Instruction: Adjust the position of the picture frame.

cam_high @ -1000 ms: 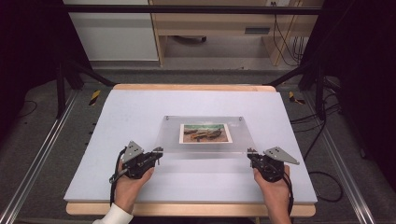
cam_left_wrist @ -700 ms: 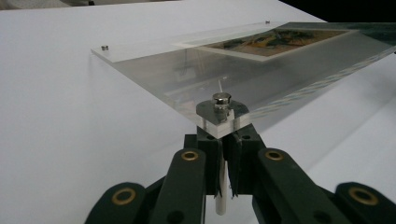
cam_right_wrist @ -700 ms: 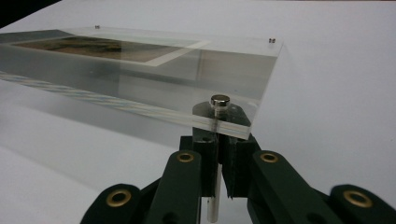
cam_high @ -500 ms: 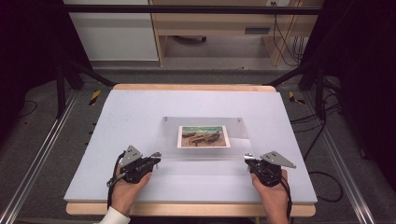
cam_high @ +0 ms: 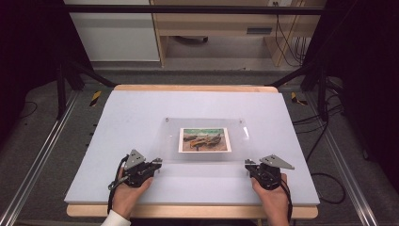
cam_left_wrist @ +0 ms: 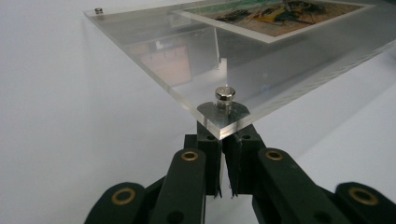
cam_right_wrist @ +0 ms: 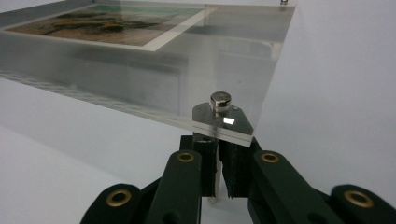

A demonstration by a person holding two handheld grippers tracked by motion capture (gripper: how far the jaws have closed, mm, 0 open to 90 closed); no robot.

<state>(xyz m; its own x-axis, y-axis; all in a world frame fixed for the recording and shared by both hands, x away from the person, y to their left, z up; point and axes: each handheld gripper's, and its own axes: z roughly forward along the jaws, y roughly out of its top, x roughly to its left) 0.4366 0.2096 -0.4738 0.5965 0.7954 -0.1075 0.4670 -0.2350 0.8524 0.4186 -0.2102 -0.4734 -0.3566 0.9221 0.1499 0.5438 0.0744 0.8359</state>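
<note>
frame: a clear acrylic frame (cam_high: 205, 140) lay flat near the middle of the desk (cam_high: 141, 108), a small boat picture (cam_high: 205, 140) inside it.
left gripper: the left gripper (cam_left_wrist: 223, 140) had its jaws pressed together at the frame's near left corner, just under a metal stud (cam_left_wrist: 224, 95); whether they pinched the corner was unclear.
right gripper: the right gripper (cam_right_wrist: 218, 142) had its jaws pressed together at the near right corner, under its stud (cam_right_wrist: 220, 101); grip unclear.
hands: each hand held its gripper at the desk's near edge.

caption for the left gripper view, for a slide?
Left gripper pinches the near corner of a clear acrylic photo frame, just under its metal stud, above the white table.
</note>
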